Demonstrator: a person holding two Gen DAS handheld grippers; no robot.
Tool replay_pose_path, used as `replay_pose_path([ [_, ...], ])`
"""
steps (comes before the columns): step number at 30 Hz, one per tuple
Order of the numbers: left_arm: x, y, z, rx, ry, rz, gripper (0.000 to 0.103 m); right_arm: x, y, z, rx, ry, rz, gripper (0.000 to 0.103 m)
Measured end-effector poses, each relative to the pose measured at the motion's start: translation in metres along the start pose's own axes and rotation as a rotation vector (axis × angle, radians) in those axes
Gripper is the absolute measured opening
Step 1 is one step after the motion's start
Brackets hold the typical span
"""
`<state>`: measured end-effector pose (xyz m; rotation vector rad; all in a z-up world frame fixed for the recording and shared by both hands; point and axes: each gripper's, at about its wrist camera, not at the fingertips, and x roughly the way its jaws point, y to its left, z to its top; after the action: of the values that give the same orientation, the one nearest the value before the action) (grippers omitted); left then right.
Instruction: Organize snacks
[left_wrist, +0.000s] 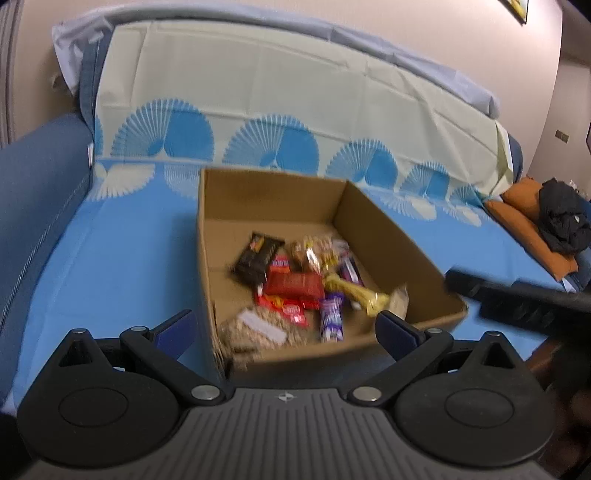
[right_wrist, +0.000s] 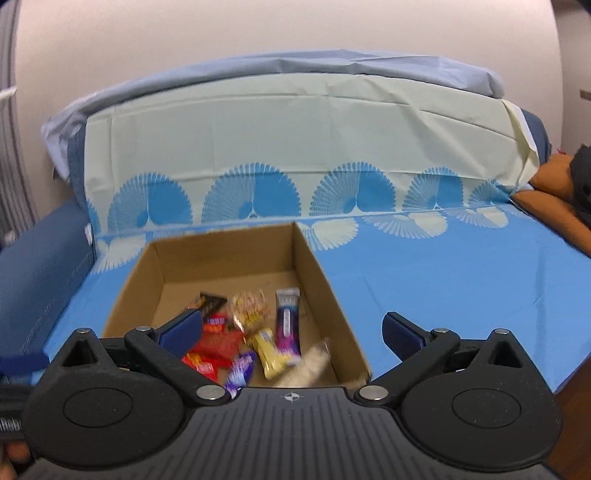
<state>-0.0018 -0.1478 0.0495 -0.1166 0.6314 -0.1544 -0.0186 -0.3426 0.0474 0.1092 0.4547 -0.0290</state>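
Note:
An open cardboard box (left_wrist: 388, 229) sits on a sofa seat covered by a blue cloth; it also shows in the right wrist view (right_wrist: 321, 280). Inside lie several wrapped snacks: a dark packet (left_wrist: 256, 260), a red packet (left_wrist: 295, 286), a yellow bar (left_wrist: 351, 291), a purple bar (left_wrist: 330, 319) and a clear bag of pale pieces (left_wrist: 251, 328). The right wrist view shows a purple bar (right_wrist: 286, 319) and a yellow bar (right_wrist: 269, 352). My left gripper (left_wrist: 286, 325) is open and empty above the box's near edge. My right gripper (right_wrist: 291, 332) is open and empty over the box's near right side.
The sofa backrest (left_wrist: 258, 85) wears a pale cloth with blue fan prints. A blue armrest (left_wrist: 37, 184) is at the left. An orange cushion (left_wrist: 524, 210) with a black garment (left_wrist: 563, 218) lies at the right. The other gripper (left_wrist: 517, 299) reaches in from the right.

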Motion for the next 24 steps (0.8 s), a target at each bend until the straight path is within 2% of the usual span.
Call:
replay_pose_path([
  [3, 0.003, -0.001, -0.006, 0.004, 0.011, 0.017, 0.103, 0.009, 0.004, -0.021, 0.004, 0.059, -0.008, 0.102],
  [5, 0.005, 0.001, -0.006, -0.001, 0.015, 0.03, 0.103, 0.011, 0.011, -0.022, -0.014, 0.051, 0.013, 0.102],
  [8, 0.009, 0.004, -0.004, -0.01, 0.023, 0.051, 0.103, 0.019, 0.019, -0.025, -0.077, 0.061, -0.008, 0.102],
  [24, 0.015, 0.004, -0.004, -0.024, 0.032, 0.064, 0.103, 0.029, 0.025, -0.023, -0.082, 0.075, -0.013, 0.102],
])
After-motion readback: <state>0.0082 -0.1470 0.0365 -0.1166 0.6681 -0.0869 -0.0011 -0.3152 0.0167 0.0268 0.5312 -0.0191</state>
